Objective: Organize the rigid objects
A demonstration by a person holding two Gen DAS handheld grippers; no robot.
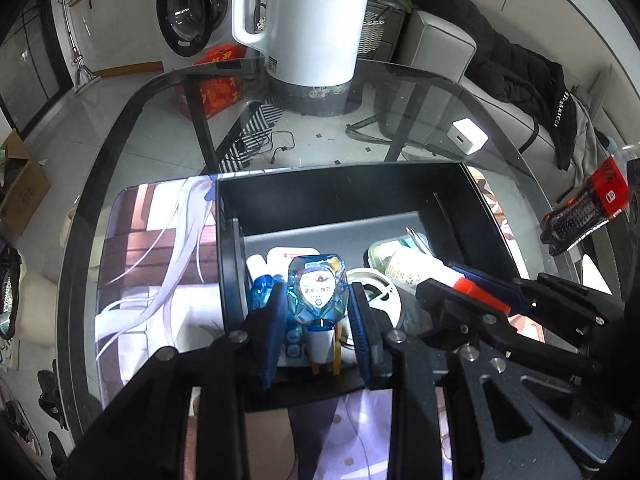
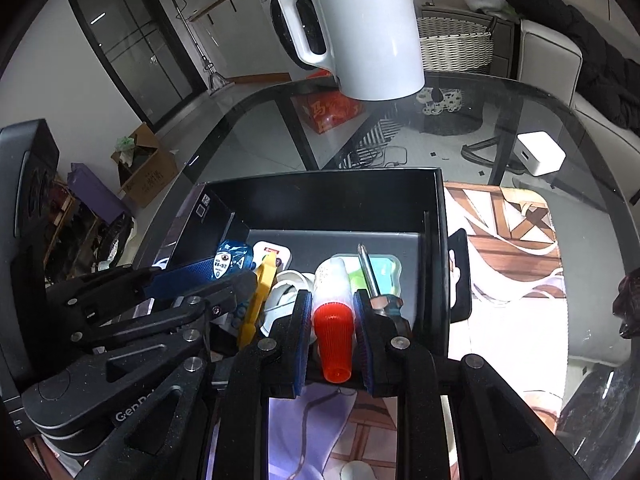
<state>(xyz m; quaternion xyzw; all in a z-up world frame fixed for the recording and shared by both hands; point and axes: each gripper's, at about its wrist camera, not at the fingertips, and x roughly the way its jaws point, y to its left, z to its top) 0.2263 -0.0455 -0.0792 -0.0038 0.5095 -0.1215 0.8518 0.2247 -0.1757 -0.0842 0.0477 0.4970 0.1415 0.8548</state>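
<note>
both wrist views look down closely (side by side) into one black box (image 1: 344,196).

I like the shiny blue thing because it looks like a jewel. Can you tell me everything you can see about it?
The blue bottle looks like clear, faceted plastic, gem-shaped, with a pale round label of tiny print on its front. It stands roughly upright over the near left part of the black box, above other items. The left gripper has a blue pad on each side of it, apparently pinching it. Its lower end is hidden.

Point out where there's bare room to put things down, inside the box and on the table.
Inside the black box, only the grey floor strip along the far wall is bare; the near half is crowded with items. Outside, the glass table is free between box, kettle and white charger.
</note>
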